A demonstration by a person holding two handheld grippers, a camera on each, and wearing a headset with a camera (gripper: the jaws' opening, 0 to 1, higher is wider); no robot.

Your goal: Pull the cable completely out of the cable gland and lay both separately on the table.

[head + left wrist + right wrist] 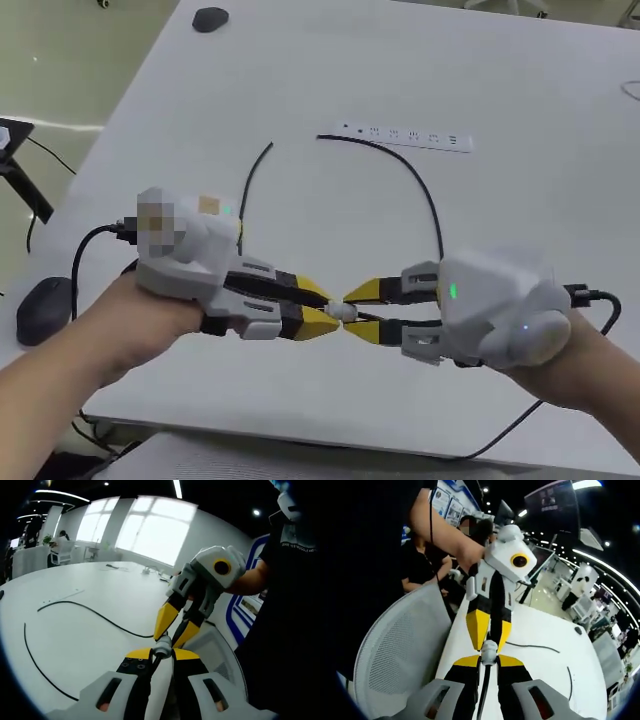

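Observation:
A small white cable gland [343, 311] hangs in the air above the table's near edge, between the two sets of yellow jaw tips. My left gripper [335, 318] comes in from the left and is shut on the gland [161, 646]. From the opposite side my right gripper [352, 312] meets it tip to tip. It is shut on the black cable [484, 690] right behind the gland [489, 651]. The rest of the cable [425, 195] curves away over the white table [520, 180] toward the power strip.
A white power strip [405, 135] lies at the back, and a second, shorter black cable [250, 190] lies loose to its left. A dark mouse [43, 308] sits off the table's left edge. A grey mesh chair [395, 645] stands beside the table, with people behind it.

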